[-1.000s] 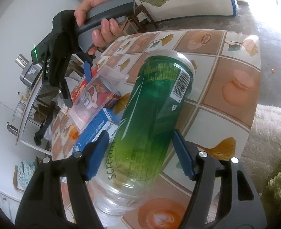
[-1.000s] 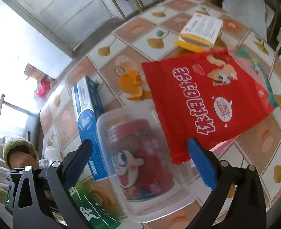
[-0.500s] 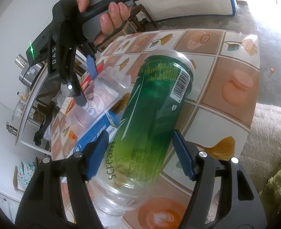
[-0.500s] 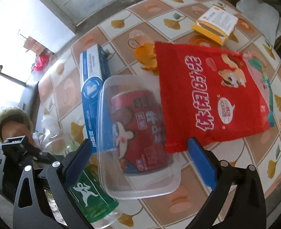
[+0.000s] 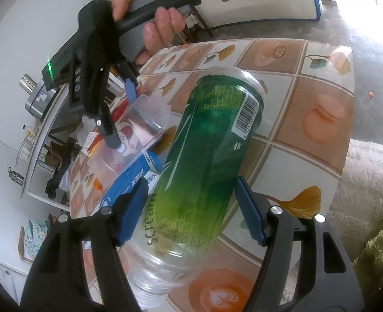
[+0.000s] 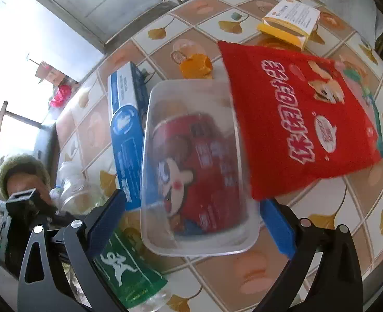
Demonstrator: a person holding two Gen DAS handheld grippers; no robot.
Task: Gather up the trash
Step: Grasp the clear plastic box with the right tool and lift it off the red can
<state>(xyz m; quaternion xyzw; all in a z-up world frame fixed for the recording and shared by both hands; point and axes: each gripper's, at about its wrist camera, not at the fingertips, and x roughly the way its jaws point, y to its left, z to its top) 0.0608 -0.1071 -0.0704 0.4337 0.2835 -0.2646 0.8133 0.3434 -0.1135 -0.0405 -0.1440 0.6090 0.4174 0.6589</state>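
My left gripper (image 5: pixel 190 202) is shut on a green-labelled clear plastic bottle (image 5: pixel 212 140), which lies tilted between its blue pads above the tiled table (image 5: pixel 321 119). The same bottle (image 6: pixel 129 273) shows at the lower left of the right wrist view. My right gripper (image 6: pixel 192 208) is open and points steeply down, its fingers straddling a clear plastic container (image 6: pixel 199 244) with a red cartoon can (image 6: pixel 202 171) inside. Seen from the left wrist, the right gripper (image 5: pixel 120 117) stands over that container (image 5: pixel 144 127), and a hand (image 5: pixel 152 26) grips its handle.
A long blue box (image 6: pixel 125 130) lies against the container's left side. A red snack bag (image 6: pixel 303 119) overlaps its right side. Orange peel (image 6: pixel 195 66) and a yellow-white carton (image 6: pixel 290 23) lie farther back. A shaggy rug (image 5: pixel 368 182) borders the table edge.
The right gripper has tipped more steeply down over the clear container, which now sits higher between its fingers. The left gripper and the bottle have not moved.
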